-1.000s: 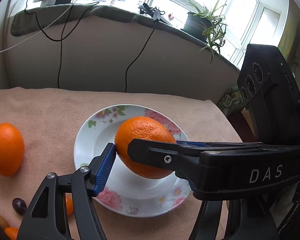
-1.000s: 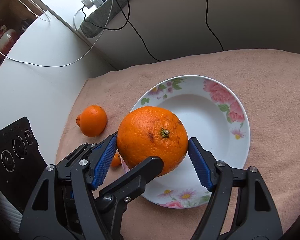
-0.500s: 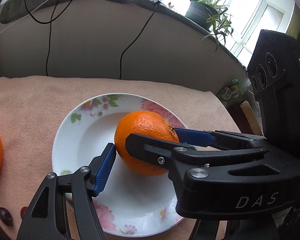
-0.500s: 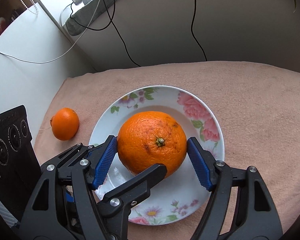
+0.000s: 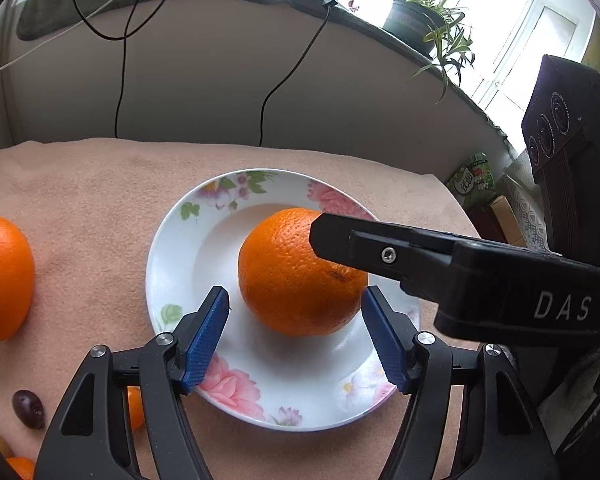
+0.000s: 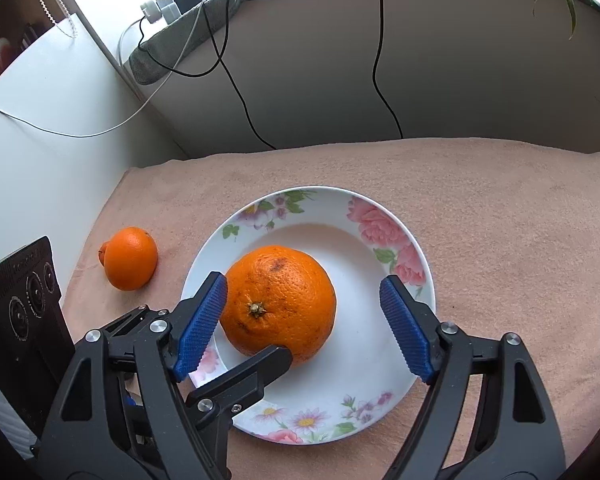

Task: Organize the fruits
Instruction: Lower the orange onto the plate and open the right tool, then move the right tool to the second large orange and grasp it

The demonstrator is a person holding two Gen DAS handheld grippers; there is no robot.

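Note:
A large orange (image 5: 300, 272) rests in the white flowered plate (image 5: 172, 240); it also shows in the right wrist view (image 6: 280, 304) in the plate (image 6: 404, 360). My left gripper (image 5: 296, 340) is open, its blue pads either side of the orange's near side, apart from it. My right gripper (image 6: 304, 324) is open; its left pad is at the orange's skin, the right pad is well clear. A second orange (image 5: 0, 276) lies on the cloth left of the plate and shows in the right wrist view too (image 6: 130, 258).
A peach cloth (image 6: 500, 220) covers the table. A dark grape (image 5: 28, 408) and small orange fruits (image 5: 134, 408) lie at the near left. A wall with hanging cables (image 5: 120, 80) stands behind. A potted plant (image 5: 416, 20) is on the sill.
Both grippers have opened and let go of the large orange, which now sits in the plate. Both have drawn back a little.

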